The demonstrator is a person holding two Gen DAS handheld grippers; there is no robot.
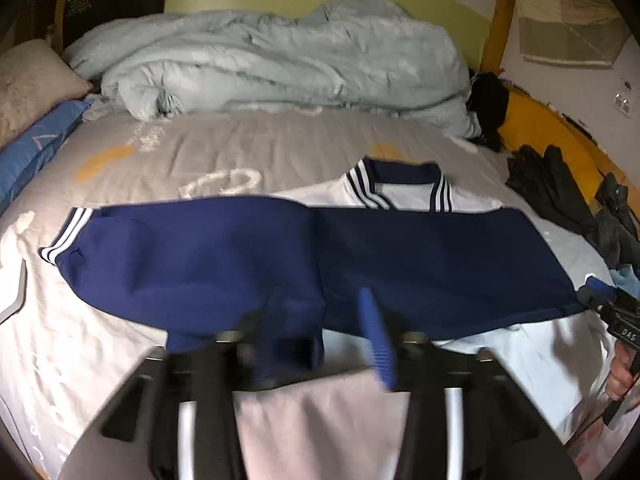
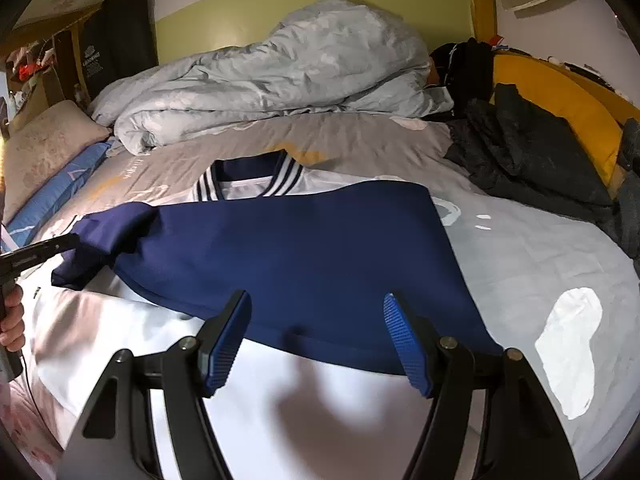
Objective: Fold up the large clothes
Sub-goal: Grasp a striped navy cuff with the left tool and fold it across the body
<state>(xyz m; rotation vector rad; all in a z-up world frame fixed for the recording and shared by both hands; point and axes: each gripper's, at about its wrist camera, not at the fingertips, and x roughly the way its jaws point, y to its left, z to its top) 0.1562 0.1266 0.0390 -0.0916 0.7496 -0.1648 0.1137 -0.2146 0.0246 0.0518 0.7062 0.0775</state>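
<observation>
**Sleeves laid across, body fold still to come**

Blue-padded fingers of the left gripper [image 1: 324, 320] fill the near edge of its own view, blurred. They look parted, with navy cloth behind them and nothing visibly pinched. The right gripper [image 2: 316, 336] hangs over the near right part of the garment, fingers spread wide and empty, just above the navy edge.

The jacket [image 1: 408, 196] lies flat on the bed sheet [image 1: 200, 152], its striped collar [image 1: 400, 172] at the far side and its white body reaching toward the near edge. Its navy sleeves [image 1: 180, 260] run as one dark band from left to right across the body. A striped cuff [image 1: 66, 236] sticks out past it on the left. From the right wrist view the left end of that band looks bunched rather than smooth. A crumpled duvet [image 1: 280, 60] sits well beyond the collar, and dark clothes [image 2: 520, 152] are heaped on the far right.

The sleeve stage seems nearly finished. Next, probably, the overhanging left sleeve end needs tucking inside the body's outline. Then both grippers would have to pinch the near hem at its two corners and carry it toward the collar, keeping the navy band from sliding.
</observation>
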